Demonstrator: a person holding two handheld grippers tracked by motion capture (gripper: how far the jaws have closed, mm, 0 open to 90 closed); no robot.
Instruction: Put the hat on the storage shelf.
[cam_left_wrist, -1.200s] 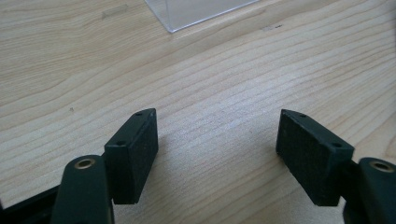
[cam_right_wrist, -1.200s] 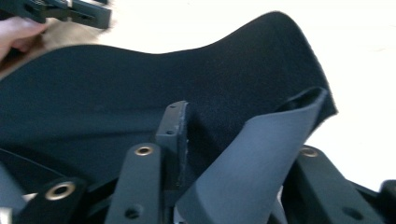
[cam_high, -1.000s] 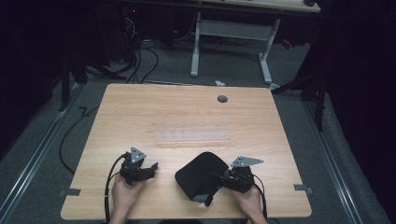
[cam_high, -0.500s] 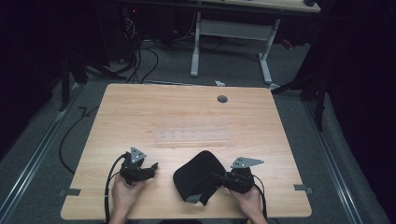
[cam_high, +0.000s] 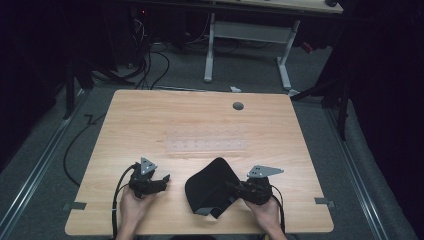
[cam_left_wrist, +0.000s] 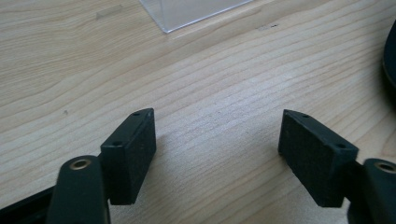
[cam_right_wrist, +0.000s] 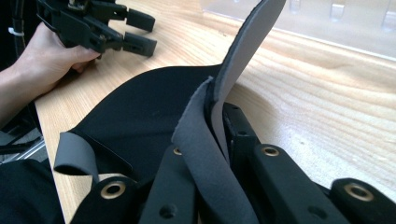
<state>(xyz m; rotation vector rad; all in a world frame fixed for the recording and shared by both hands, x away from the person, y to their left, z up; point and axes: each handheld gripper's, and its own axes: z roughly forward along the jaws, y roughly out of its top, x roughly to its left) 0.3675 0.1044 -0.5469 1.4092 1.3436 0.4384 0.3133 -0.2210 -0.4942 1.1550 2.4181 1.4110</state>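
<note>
Our right gripper (cam_right_wrist: 205, 154) has its jaws clamped on a folded edge of the pad (cam_high: 210, 186), a soft black sheet with a grey underside lying curled on the wood-grain table (cam_high: 200, 120). Our left gripper (cam_left_wrist: 217, 154) rests beside it, jaws wide and empty.

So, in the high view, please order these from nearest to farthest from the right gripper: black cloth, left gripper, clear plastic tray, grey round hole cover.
From the right gripper:
1. Black cloth, clamped in its jaws, near edge.
2. Clear plastic tray, table middle.
3. Left gripper, on the left.
4. Grey round hole cover, far edge.
Tray and left gripper are close to call.
</note>
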